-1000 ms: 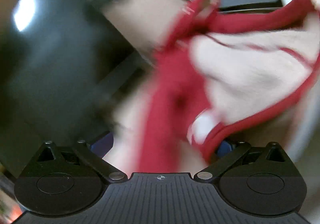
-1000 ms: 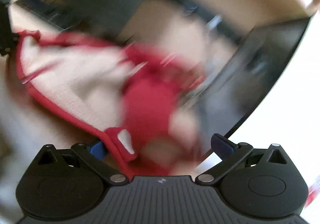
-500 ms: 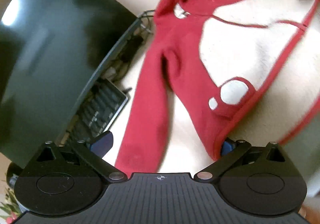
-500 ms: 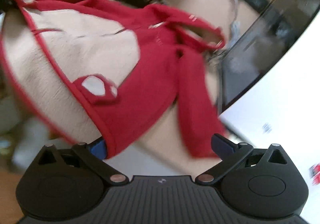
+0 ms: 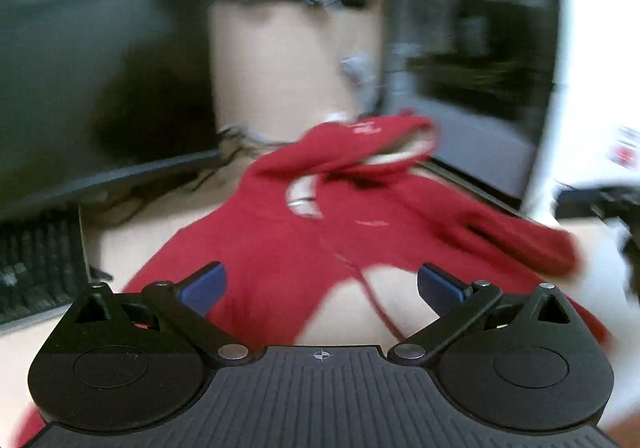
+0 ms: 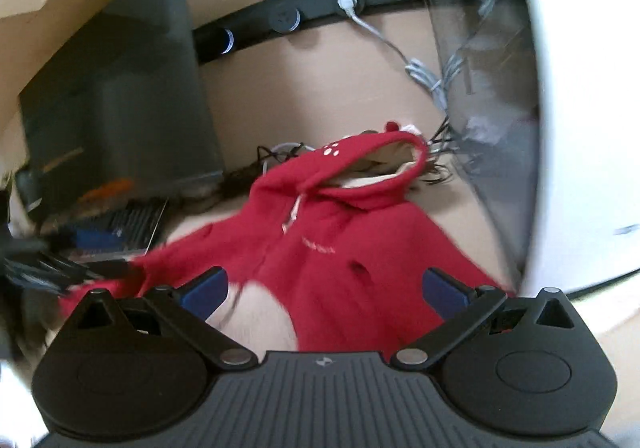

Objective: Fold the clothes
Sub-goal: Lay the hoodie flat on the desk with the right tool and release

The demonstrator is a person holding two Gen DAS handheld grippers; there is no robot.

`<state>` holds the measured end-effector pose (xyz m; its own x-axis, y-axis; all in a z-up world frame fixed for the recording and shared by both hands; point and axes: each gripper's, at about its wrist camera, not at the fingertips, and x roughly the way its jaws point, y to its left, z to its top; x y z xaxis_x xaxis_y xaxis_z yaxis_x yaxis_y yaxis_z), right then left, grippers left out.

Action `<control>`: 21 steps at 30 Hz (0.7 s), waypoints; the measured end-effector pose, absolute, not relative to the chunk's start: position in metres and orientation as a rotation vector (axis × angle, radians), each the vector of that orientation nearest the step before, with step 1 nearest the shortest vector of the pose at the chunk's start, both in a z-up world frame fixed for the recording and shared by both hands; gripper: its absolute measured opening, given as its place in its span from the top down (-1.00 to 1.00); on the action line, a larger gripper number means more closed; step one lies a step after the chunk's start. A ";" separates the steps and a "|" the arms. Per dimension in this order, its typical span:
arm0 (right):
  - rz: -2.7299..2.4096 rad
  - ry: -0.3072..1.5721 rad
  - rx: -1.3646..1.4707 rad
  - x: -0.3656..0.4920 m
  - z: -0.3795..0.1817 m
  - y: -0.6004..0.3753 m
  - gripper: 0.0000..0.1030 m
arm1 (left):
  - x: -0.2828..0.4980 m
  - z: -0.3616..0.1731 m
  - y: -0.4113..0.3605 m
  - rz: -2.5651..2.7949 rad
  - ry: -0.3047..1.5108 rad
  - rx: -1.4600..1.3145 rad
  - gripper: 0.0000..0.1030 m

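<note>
A red hooded jacket with a cream fleece lining lies spread on the desk, hood toward the back wall; it shows in the left wrist view (image 5: 280, 244) and in the right wrist view (image 6: 344, 248). Its front is open near me, showing the lining. My left gripper (image 5: 319, 284) is open and empty just above the jacket's near part. My right gripper (image 6: 325, 286) is open and empty over the jacket's near edge. The left wrist view is blurred.
A dark monitor (image 5: 80, 68) and a keyboard (image 5: 36, 268) stand at the left. A white computer case with a glass side (image 6: 492, 88) stands at the right. A black power strip (image 6: 304, 20) with cables runs along the back wall.
Both grippers let go of the jacket's hem and opened. The jacket, held up and swinging before, now lies on the desk. Both cameras swung to face the back wall.
</note>
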<state>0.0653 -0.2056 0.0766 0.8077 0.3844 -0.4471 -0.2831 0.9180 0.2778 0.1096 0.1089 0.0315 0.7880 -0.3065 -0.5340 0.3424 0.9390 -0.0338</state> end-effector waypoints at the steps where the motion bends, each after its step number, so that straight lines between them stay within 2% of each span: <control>1: 0.365 0.543 0.227 0.081 0.066 -0.195 -1.00 | 0.126 0.018 0.105 -0.311 0.590 0.058 -1.00; 5: 0.402 0.666 0.232 0.130 0.027 -0.164 -1.00 | 0.141 -0.020 0.115 -0.196 0.661 0.085 -1.00; 7: 0.425 0.723 0.236 0.141 0.013 -0.153 -1.00 | 0.136 -0.021 0.125 -0.154 0.666 0.105 -1.00; 9: 0.467 0.733 0.238 0.150 0.014 -0.145 -1.00 | 0.127 -0.023 0.132 -0.087 0.672 0.139 -1.00; 13: 0.558 0.767 0.160 0.160 0.015 -0.115 -1.00 | 0.120 -0.024 0.167 -0.015 0.711 0.008 -1.00; 21: 0.579 0.796 -0.189 0.113 0.017 -0.074 -1.00 | 0.096 -0.027 0.170 0.001 0.687 0.006 -1.00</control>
